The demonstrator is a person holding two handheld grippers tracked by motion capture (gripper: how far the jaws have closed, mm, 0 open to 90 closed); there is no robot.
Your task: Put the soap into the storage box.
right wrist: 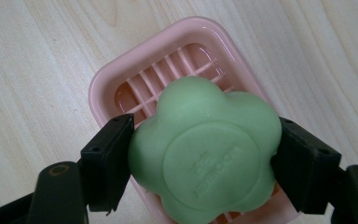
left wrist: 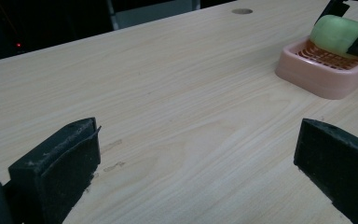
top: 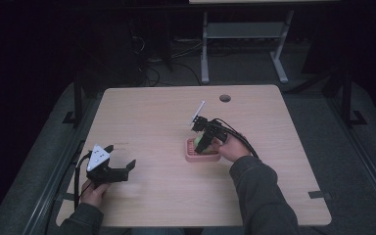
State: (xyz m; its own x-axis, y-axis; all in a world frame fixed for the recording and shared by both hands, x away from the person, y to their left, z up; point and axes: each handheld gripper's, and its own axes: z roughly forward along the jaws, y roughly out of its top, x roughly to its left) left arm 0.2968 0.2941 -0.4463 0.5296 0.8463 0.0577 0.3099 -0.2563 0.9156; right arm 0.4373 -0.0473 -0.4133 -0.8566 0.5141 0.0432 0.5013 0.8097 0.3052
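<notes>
A green flower-shaped soap (right wrist: 205,151) is clamped between the two black jaws of my right gripper (right wrist: 200,158), just over a pink slatted soap dish (right wrist: 121,74). In the high view the right gripper (top: 203,143) points down into the dish (top: 201,155) at the table's middle. The left gripper view has the soap (left wrist: 335,35) and the dish (left wrist: 326,70) at the far right. My left gripper (top: 122,169) rests near the front left of the table, open, with bare wood between its jaws (left wrist: 200,172).
The light wooden table (top: 147,122) has a round cable hole (top: 224,98) near its far edge. Beyond the table a grey metal frame (top: 245,44) stands on the dark floor. Dark tape marks sit at the table's front corners.
</notes>
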